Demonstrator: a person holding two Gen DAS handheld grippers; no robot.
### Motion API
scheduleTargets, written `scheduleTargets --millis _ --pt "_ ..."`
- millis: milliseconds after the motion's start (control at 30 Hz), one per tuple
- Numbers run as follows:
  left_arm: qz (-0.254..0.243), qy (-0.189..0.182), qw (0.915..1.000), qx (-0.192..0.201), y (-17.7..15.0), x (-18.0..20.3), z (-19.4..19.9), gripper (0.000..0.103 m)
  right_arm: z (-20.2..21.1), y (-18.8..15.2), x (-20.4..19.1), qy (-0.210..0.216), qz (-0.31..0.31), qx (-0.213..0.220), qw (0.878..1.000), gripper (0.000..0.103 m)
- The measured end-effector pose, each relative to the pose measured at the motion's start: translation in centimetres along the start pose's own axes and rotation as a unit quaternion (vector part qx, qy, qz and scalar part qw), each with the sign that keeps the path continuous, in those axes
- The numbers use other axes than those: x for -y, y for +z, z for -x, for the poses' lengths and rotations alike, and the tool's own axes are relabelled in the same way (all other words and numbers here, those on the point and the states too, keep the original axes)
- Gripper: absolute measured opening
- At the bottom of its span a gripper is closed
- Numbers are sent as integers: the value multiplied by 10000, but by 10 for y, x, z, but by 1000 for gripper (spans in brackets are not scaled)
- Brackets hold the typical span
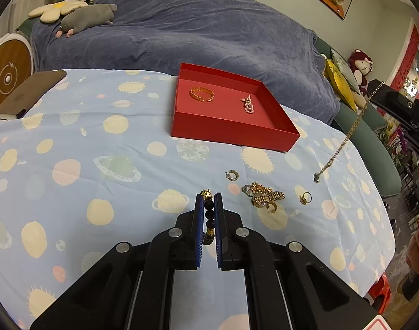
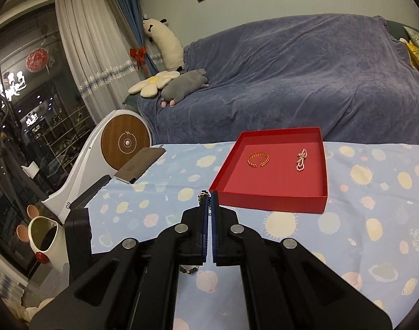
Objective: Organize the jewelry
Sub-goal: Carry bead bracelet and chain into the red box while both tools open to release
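Clamping a dark beaded bracelet (image 1: 209, 214) with gold spacers, the left gripper (image 1: 209, 200) has its blue pads pressed on the beads, bracelet running back between the fingers, over the planet-print cloth (image 1: 99, 165); right gripper (image 2: 209, 196) has its fingers together on a thin chain (image 1: 347, 134), links showing at the tips in the right wrist view; in the left wrist view the chain hangs down from that gripper at the right edge, its lower end just at or above the cloth, cannot tell if touching; just past the left fingers lie a small hoop earring (image 1: 232, 175), a tangled pile of gold jewelry (image 1: 263, 196) and another small earring (image 1: 305, 198), all loose on the cloth; farther out sits the red tray (image 1: 231, 129), holding a gold cuff bracelet (image 1: 201, 94) at left and a pink bead strand (image 1: 248, 105) at right, well apart; a brown notebook (image 1: 30, 93) lies at the far left edge; beyond is a sofa under a blue cover (image 1: 195, 27).
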State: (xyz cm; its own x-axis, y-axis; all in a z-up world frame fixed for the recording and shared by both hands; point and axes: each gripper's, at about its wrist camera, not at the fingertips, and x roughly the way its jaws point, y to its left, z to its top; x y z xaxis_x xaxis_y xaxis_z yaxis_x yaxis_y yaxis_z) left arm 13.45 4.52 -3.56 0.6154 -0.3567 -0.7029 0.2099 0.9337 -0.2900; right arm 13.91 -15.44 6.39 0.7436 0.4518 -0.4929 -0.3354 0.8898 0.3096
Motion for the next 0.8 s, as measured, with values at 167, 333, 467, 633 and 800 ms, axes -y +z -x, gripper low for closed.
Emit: scheduleTargets --millis 167,333,467,633,800 --pt "-113 -2 9999 102 11 6 5 5 1 9 5 -131 39 25 9999 1" --pt "-331 41 9992 212 32 15 5 5 -6 20 9 -241 120 0 9996 1" --pt "-487 102 9982 337 57 22 1 5 -18 34 11 -320 175 -60 9993 1" --pt "-571 77 9971 489 102 28 -9 5 -39 60 22 -552 301 -137 9979 1" --pt "-498 -47 9968 617 154 30 -27 5 -62 90 48 -906 220 -182 9955 1"
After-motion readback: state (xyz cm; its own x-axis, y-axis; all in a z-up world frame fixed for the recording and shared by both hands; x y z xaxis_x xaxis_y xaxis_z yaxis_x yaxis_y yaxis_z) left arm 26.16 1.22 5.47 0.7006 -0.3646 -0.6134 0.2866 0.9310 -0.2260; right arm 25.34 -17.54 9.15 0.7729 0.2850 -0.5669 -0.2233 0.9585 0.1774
